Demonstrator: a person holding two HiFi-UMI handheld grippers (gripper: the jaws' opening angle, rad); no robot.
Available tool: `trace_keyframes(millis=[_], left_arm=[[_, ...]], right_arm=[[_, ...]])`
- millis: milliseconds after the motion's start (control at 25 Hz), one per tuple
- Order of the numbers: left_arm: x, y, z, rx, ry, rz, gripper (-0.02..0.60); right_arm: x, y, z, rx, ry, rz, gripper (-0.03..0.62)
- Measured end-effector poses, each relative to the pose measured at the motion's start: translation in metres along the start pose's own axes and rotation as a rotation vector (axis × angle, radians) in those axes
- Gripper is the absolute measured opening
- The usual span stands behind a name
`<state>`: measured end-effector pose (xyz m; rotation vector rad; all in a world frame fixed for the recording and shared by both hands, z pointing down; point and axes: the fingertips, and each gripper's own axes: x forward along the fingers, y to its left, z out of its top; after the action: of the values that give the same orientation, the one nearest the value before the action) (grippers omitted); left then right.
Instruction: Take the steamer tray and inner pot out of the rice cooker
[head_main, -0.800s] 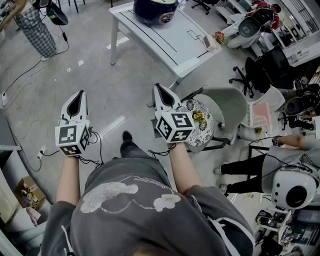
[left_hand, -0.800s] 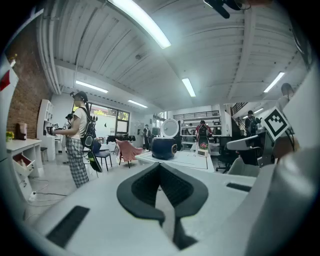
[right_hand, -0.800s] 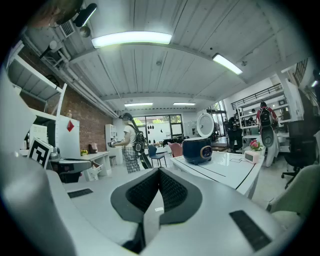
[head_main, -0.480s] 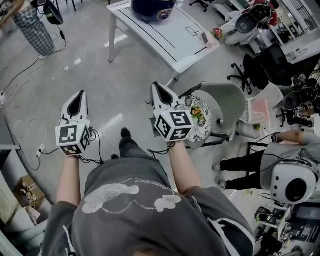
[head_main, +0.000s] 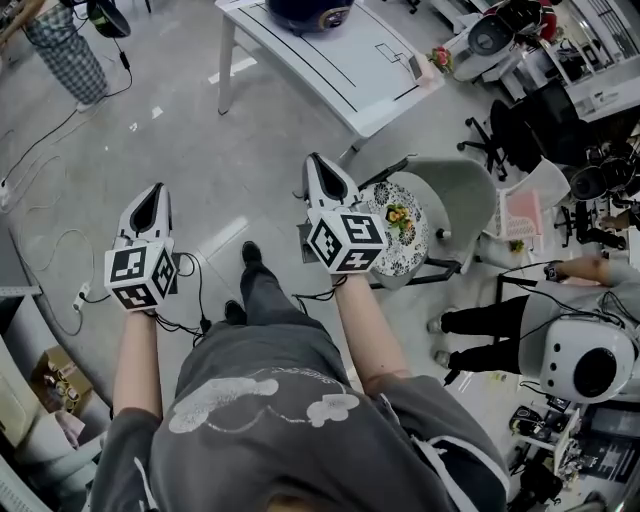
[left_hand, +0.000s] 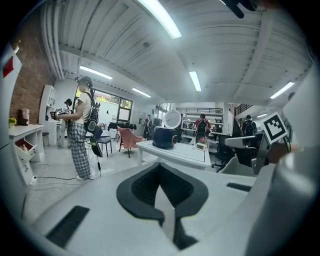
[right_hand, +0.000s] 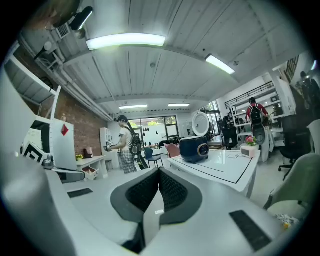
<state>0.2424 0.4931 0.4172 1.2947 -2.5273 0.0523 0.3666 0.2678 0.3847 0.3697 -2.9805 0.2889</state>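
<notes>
Both claws were clenched on nothing. The left gripper (head_main: 150, 205) and right gripper (head_main: 318, 172) hung over open floor (head_main: 230, 150), well short of the white table (head_main: 345, 75), with a grey chair (head_main: 460, 210) close beside the right one. The rice cooker (head_main: 308, 12) stood on the table's far end. It sat higher in the head view than before, cut off by the top edge, and its contents were hidden.

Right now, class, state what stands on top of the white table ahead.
A dark blue rice cooker, lid raised, and a small white box beside pink flowers. The cooker's inside is hidden by its wall.
</notes>
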Motion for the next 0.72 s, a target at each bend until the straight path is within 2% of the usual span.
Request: trace_keyframes(millis=[160,200,240,280,320,480,720], left_arm=[[0.019,-0.001,0.012,0.016,-0.022,-0.024,0.009],[0.026,-0.001,0.015,0.022,-0.03,-0.031,0.011],[0.033,-0.002,0.018,0.024,-0.04,-0.042,0.035],[0.04,-0.002,0.021,0.02,-0.049,-0.058,0.124],[0.047,-0.002,0.023,0.015,-0.058,-0.073,0.197],[0.076,0.018,0.033,0.011,-0.077,-0.076,0.335],[0.154,0.051,0.051,-0.011,-0.043,-0.056,0.394]], right_arm=[[0.015,-0.003,0.014,-0.036,-0.061,0.016,0.037],[0.021,-0.003,0.017,-0.042,-0.073,0.031,0.08],[0.028,-0.005,0.018,-0.044,-0.081,0.043,0.189],[0.036,-0.007,0.018,-0.046,-0.081,0.048,0.268],[0.044,-0.009,0.017,-0.052,-0.073,0.046,0.281],[0.084,-0.023,0.011,-0.061,-0.028,0.028,0.308],[0.162,-0.072,0.012,-0.005,0.002,-0.004,0.313]])
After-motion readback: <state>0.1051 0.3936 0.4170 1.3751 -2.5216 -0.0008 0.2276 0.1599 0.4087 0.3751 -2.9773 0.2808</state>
